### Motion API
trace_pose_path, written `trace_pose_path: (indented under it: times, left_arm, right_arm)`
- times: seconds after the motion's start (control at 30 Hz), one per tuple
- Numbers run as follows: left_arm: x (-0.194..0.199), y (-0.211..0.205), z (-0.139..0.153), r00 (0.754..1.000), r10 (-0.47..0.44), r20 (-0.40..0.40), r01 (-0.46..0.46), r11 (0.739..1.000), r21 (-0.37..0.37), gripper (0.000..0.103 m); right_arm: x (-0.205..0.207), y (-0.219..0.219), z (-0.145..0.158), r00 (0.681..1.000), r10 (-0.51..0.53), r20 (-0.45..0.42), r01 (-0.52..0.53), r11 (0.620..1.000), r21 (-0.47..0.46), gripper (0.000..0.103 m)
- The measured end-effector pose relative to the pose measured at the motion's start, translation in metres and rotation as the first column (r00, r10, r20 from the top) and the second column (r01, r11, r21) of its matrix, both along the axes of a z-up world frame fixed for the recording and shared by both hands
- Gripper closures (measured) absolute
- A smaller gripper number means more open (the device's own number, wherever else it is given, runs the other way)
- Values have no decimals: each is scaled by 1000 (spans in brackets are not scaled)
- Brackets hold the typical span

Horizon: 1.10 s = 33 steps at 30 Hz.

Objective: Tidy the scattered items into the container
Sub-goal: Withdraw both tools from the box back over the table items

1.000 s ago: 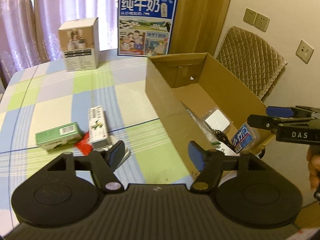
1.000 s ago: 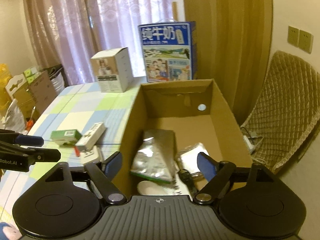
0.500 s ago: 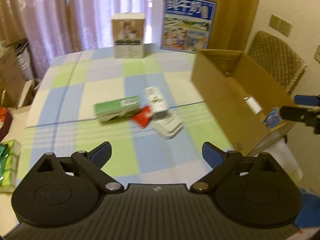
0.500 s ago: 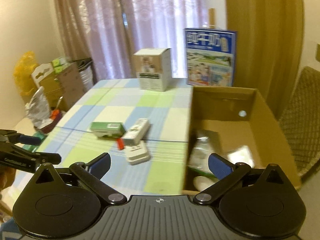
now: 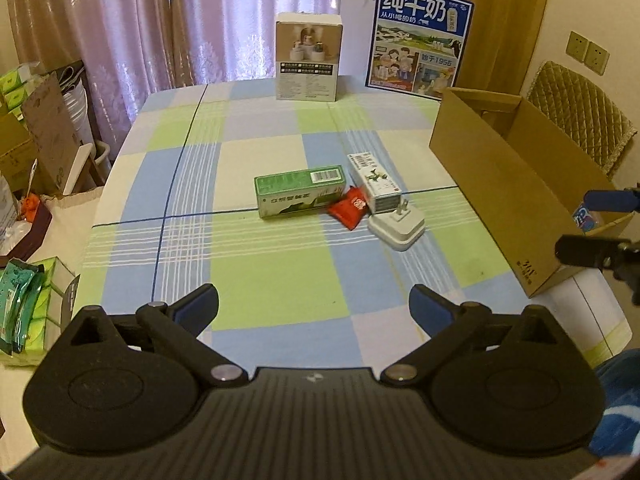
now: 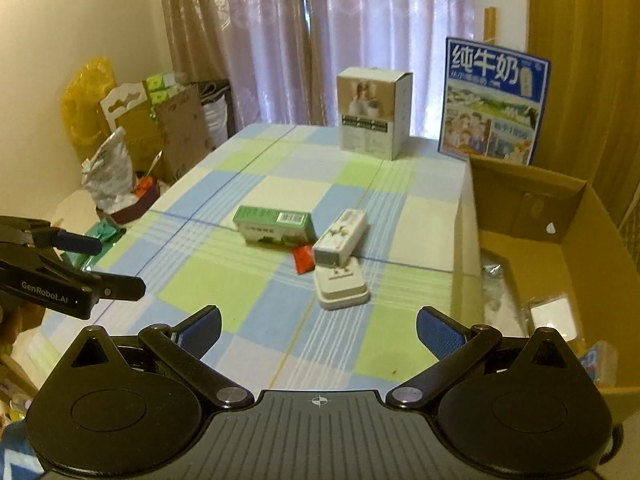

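Two hand-held grippers hang above a table covered in a blue, green and white checked cloth, each empty. The left gripper is opening, its blue-padded fingers already far apart over bare cloth; the right gripper has its fingers spread wide with nothing between them.

4 scattered items lie clustered mid-table, none yet in the open brown cardboard box standing at the table's right edge. A long green rectangular carton lies flat; just right of it a small red foil sachet sits partly tucked under a white rectangular carton with green print. A white plug adapter, prongs up, touches that carton's near end.

Inside the box, the right wrist view shows a silver foil pouch and a white square packet.

At the table's far edge stand a beige product box and a blue milk carton case.
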<state>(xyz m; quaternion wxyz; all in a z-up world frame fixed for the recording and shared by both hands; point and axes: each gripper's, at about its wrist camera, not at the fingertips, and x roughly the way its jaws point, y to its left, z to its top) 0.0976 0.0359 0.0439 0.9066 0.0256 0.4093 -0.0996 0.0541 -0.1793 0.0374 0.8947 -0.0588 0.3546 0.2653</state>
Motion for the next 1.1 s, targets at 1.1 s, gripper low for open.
trace_pose_path:
  times: [1.1]
  left_arm:
    - [44, 13, -51, 986, -152, -64, 157, 984, 87, 3]
  right_arm:
    - [67, 41, -68, 997, 39, -69, -44, 997, -70, 2]
